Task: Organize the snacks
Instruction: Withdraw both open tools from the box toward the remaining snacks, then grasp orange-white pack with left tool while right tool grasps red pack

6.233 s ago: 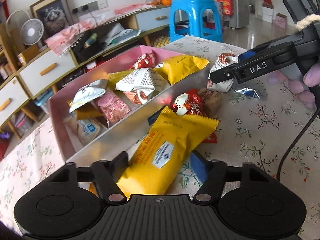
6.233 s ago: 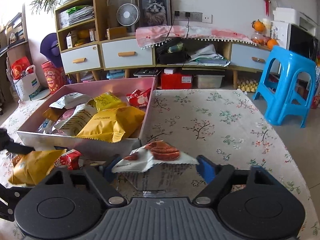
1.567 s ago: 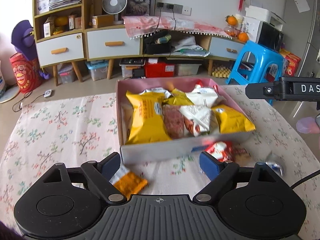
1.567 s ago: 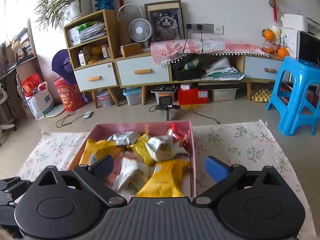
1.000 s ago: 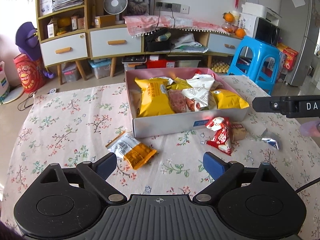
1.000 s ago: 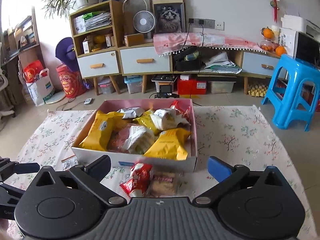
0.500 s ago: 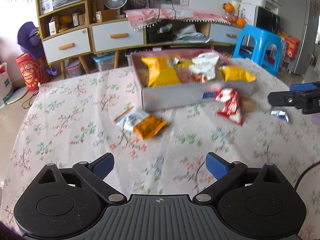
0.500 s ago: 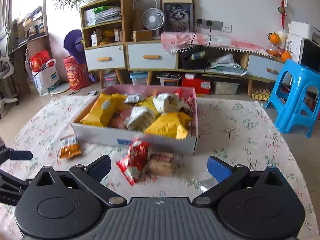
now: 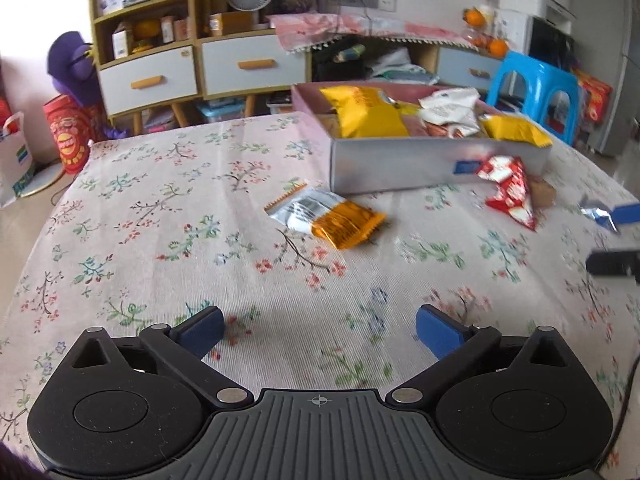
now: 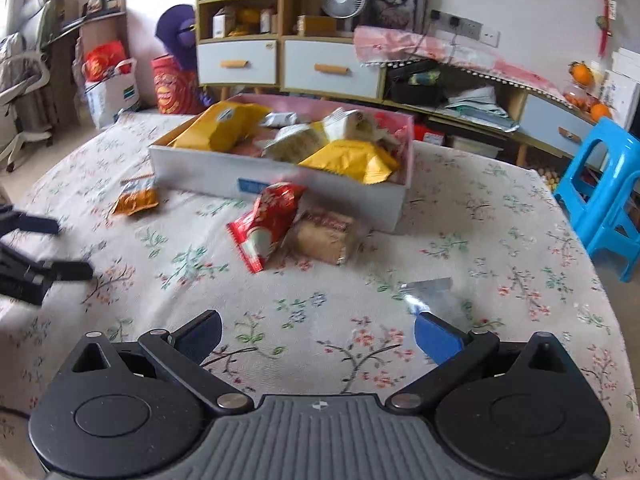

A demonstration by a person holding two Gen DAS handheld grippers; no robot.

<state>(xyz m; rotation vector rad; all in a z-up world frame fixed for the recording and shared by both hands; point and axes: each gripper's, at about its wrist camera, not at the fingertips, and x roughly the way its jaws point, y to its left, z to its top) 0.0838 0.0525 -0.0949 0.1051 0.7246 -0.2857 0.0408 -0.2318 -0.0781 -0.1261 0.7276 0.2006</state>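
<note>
A pink-lined box (image 9: 400, 164) (image 10: 200, 172) full of yellow and white snack packets stands on the flowered tablecloth. Loose in front of it lie an orange-and-silver packet (image 9: 328, 218) (image 10: 134, 198), a red packet (image 9: 508, 190) (image 10: 268, 224), a brown packet (image 10: 324, 236) and a small silver wrapper (image 10: 430, 292). My left gripper (image 9: 319, 330) hovers low over bare cloth short of the orange packet, its jaws opening with nothing between them. My right gripper (image 10: 318, 334) is open and empty, with the silver wrapper just beyond its right finger.
A blue stool (image 10: 604, 184) stands off the table's right side. Behind the table are low cabinets with drawers (image 9: 200, 68), shelves and a fan. The table's left edge drops to the floor, where several bags stand.
Both grippers have come down closer to the tablecloth, so the loose packets look nearer. The left jaws have spread a little wider. The right view has tilted.
</note>
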